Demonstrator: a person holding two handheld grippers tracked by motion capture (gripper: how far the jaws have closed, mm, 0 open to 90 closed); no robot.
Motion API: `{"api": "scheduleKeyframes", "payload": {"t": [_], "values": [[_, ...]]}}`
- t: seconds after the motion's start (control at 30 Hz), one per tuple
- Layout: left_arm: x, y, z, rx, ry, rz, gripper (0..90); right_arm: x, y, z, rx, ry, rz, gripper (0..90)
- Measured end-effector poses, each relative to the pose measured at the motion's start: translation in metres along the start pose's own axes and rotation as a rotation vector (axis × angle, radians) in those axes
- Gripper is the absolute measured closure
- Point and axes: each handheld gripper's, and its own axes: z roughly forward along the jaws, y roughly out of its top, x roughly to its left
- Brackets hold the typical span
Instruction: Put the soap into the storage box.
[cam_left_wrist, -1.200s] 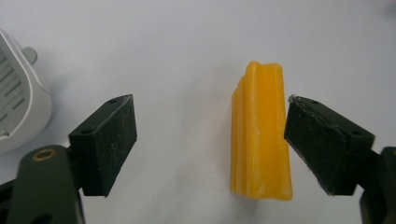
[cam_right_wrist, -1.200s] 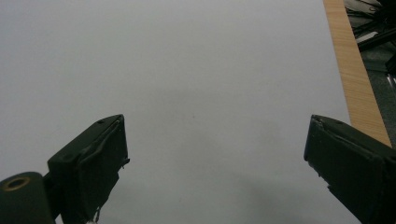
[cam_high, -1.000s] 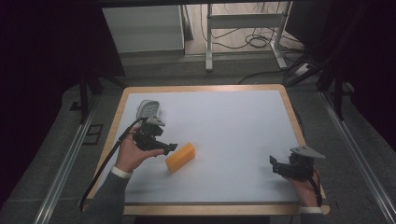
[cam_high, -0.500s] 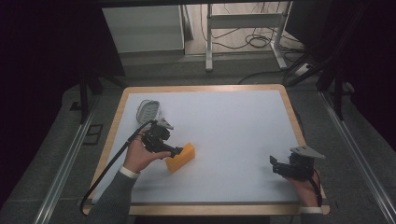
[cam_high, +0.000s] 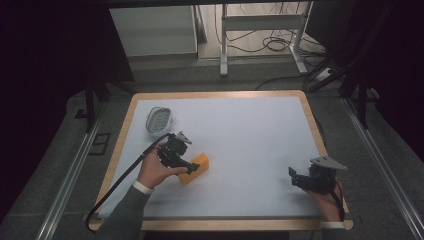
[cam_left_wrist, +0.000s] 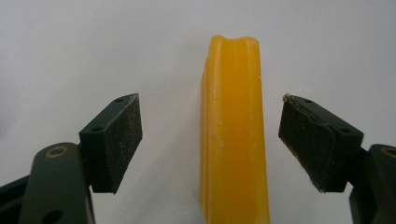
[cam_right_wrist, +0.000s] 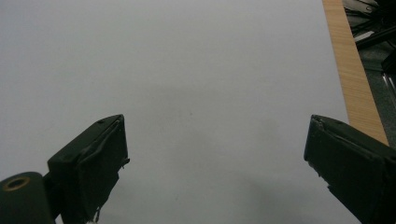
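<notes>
On the worktop (cam_high: 250, 130), the block (cam_high: 196, 168) lies in the left half, nearer the front edge than the back, and the left gripper (cam_high: 192, 165) is over its left end with the block (cam_left_wrist: 233, 140) between its spread jaws, untouched by either. A small dish (cam_high: 159, 119) sits behind them near the back left corner. The right gripper (cam_high: 291, 176) rests near the front right corner, well apart from the block.

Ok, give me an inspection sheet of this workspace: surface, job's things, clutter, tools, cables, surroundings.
Surface: white table top with a wooden rim, bare in the middle.
Job's things: yellow block lying flat, between the left tool's pads, untouched.
Clutter: grey oval dish near the far left corner.
Tools: left tool open astride the block; right tool open over bare table.
Cables: black cable trailing from the left tool.
Surroundings: dark floor, metal frame legs, floor cables beyond the table.
</notes>
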Motion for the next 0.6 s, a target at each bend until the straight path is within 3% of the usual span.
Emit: {"api": "scheduleKeyframes", "payload": {"t": [0.6], "values": [[-0.005,0.000,0.023,0.065,-0.006,-0.003,22.5,0.000,-0.001,0.001,0.008,-0.001,-0.007,6.1]]}}
